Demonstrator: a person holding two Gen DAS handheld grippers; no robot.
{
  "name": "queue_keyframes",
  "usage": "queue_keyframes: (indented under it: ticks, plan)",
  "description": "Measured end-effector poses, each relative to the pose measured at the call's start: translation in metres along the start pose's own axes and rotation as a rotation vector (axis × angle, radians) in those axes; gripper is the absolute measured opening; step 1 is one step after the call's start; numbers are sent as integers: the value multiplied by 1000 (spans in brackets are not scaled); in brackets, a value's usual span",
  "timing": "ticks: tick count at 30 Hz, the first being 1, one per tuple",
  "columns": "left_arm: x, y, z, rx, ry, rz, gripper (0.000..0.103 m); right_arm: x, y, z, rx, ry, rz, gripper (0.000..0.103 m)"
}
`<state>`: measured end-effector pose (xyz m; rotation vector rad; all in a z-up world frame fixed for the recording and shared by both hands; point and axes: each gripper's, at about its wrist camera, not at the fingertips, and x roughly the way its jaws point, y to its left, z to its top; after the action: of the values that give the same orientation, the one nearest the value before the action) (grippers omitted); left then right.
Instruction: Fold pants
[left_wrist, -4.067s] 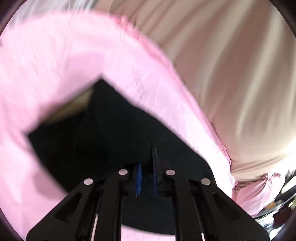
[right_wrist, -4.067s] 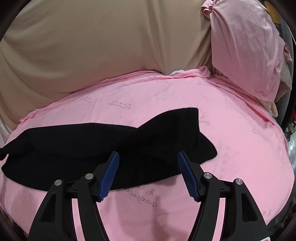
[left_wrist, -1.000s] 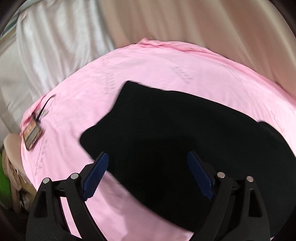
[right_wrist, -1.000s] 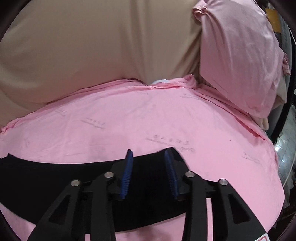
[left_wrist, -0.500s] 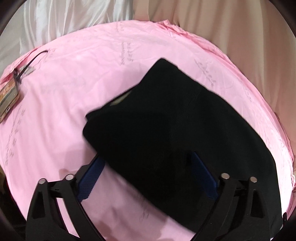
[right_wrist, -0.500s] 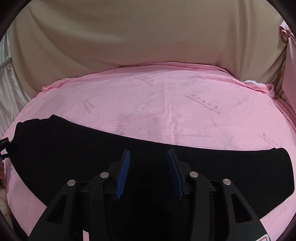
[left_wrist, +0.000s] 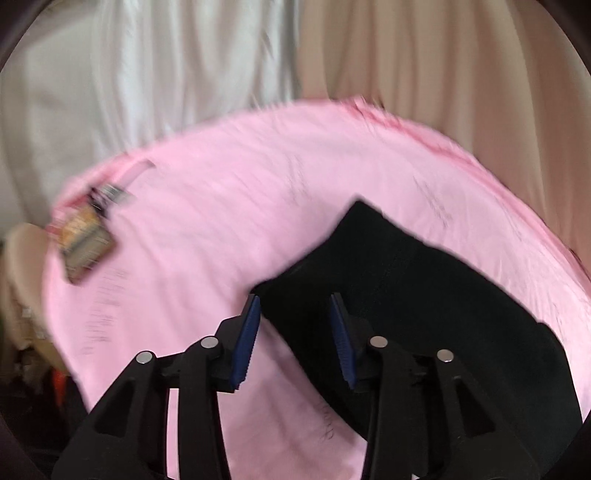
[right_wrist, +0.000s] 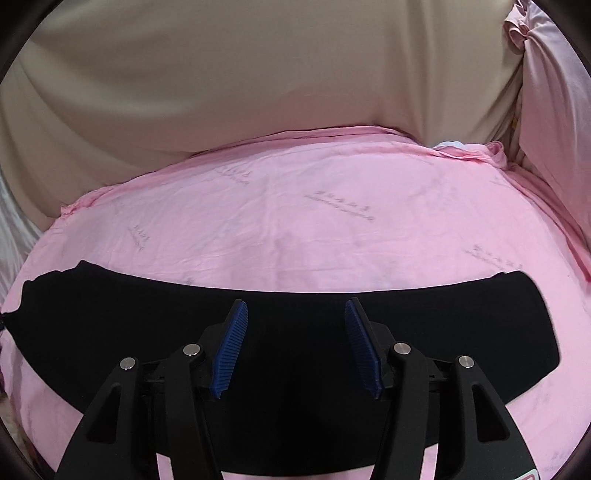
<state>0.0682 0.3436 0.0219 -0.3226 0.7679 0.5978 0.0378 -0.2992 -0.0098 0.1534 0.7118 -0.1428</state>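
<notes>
The black pants (right_wrist: 295, 369) lie flat as one long folded band across the pink bed sheet (right_wrist: 332, 229). My right gripper (right_wrist: 295, 332) hovers over the middle of the band. Its jaws are opening, and no cloth is pinched between the blue pads (right_wrist: 229, 350). In the blurred left wrist view, the left end of the pants (left_wrist: 424, 295) lies under and between the jaws of my left gripper (left_wrist: 295, 328). These jaws are closing, but the pads (left_wrist: 247, 336) stand apart and do not press on the cloth.
A small printed packet with a strap (left_wrist: 85, 236) lies near the bed's left edge. White curtain (left_wrist: 147, 74) and beige curtain (right_wrist: 221, 81) hang behind the bed. A pink pillow (right_wrist: 554, 110) sits at the far right. Bare sheet stretches beyond the pants.
The left jaws have narrowed a lot and the left view has swung so that the end of the pants sits at the fingertips. The right jaws have widened and moved to the middle of the band.
</notes>
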Motion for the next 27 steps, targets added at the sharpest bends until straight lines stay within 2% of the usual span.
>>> queue_keyframes:
  ticks: [2,4,7,9,10,14,17,18,19,22,24,25,27]
  plan:
    - [-16,-16,4,32,-26,-43,40,6,13,4,-47,6,75,54]
    - [-27,-44,7,92,-36,-105,51,19,38,12,-91,27,186,52]
    - [-22,-102,5,210,-18,-162,57,46,112,29,-217,75,401,51]
    - [-12,-120,-6,239,19,-149,58,70,170,39,-306,125,519,51]
    - [-1,-127,-10,250,41,-136,58,83,195,43,-340,153,549,51]
    - [40,-122,-19,248,103,-41,58,131,285,55,-476,201,533,51]
    - [57,-103,-23,222,135,-37,59,164,327,58,-522,246,518,50]
    - [59,-99,-23,218,133,-52,59,174,337,56,-545,271,512,40]
    - [58,-95,-23,219,128,-64,59,180,346,53,-565,288,520,11]
    - [56,-99,-24,254,86,-3,59,182,354,62,-596,175,432,5]
    - [61,-103,-24,265,80,30,60,193,350,62,-550,215,441,7]
    - [60,-103,-23,262,78,31,60,186,344,65,-531,217,458,9]
    - [52,-102,-22,267,67,29,59,153,319,70,-505,120,430,11]
